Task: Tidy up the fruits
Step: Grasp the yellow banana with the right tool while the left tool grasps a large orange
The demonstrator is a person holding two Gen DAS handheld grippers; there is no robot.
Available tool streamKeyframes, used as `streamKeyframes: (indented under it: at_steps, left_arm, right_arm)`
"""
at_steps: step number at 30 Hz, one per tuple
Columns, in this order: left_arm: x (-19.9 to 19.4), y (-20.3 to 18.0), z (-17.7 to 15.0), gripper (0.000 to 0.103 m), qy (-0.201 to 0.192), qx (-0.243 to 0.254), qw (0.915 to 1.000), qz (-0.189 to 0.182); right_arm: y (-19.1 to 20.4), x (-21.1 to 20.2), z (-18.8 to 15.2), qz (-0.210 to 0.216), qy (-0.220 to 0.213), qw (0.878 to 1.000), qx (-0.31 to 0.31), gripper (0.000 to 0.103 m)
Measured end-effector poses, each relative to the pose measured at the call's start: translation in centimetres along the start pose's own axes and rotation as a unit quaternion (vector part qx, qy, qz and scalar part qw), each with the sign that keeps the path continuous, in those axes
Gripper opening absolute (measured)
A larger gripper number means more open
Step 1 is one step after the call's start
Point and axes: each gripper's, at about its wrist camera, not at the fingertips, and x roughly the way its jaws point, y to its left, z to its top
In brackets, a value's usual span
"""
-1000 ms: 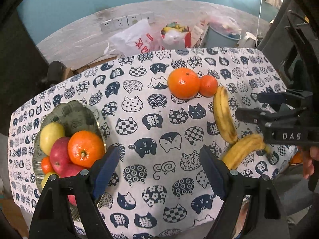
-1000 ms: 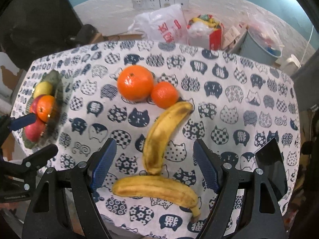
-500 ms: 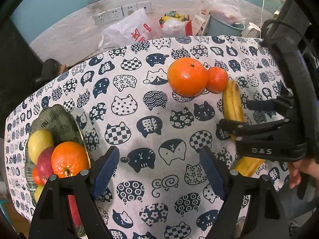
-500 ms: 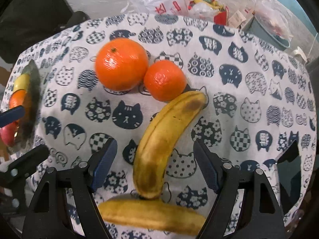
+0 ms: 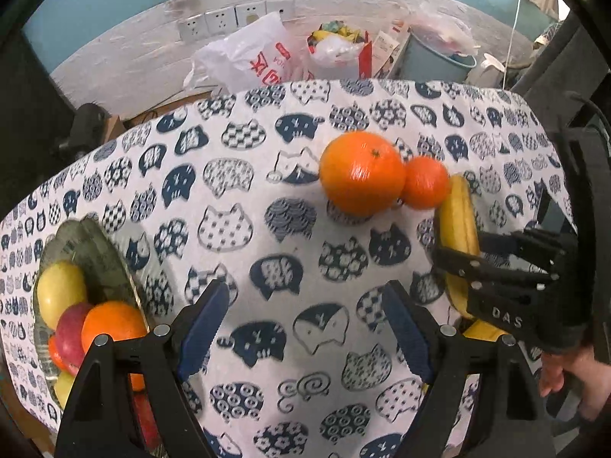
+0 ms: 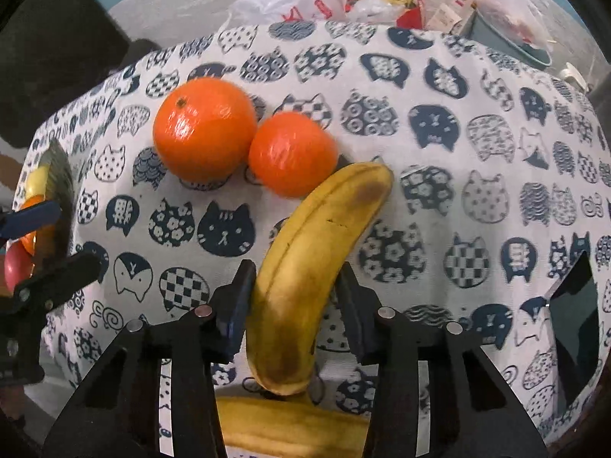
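We saw even, soft indoor light with faint shadows. Glare streaked the large orange (image 5: 361, 173), which was motion-blurred in the left view. Fisheye distortion bent the tabletop (image 6: 477, 175), and dark vignetting filled the corners.

Right gripper (image 6: 292, 305) points steeply down, jaws just closed in, both pads pressing the sides of the banana (image 6: 305, 267) on the table. Left gripper (image 5: 305, 328) also angled down, jaws wide apart, nothing between them. A bare hand (image 5: 573, 378) grips the right gripper's handle.
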Motion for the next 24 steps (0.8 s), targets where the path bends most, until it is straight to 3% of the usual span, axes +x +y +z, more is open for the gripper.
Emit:
streamKeyframes:
  at_steps: [8,15,20,24]
  left_arm:
    - [1.3,-1.1,2.9,0.084,-0.005,-0.005,0.9999,-0.014]
    - [2.5,-2.3,4.7,0.084,-0.004,-0.003,0.9998,-0.019]
    - [3.5,-3.1,5.5,0.084,0.000,0.002,0.9998,-0.019]
    - [4.7,-3.8,6.1,0.084,0.007,0.009,0.9998,-0.014]
  right_arm:
    - [-2.4,-2.5,1.2,-0.008,-0.047,0.999,0.023,0.040]
    - [-4.5,-4.3,2.2,0.012,-0.092,0.995,0.047,0.034]
    - [-4.4,-4.2,2.6,0.015,-0.090,0.995,0.046,0.034]
    - [-5.5,-2.9,3.7,0.041,-0.064,0.995,0.058,0.038]
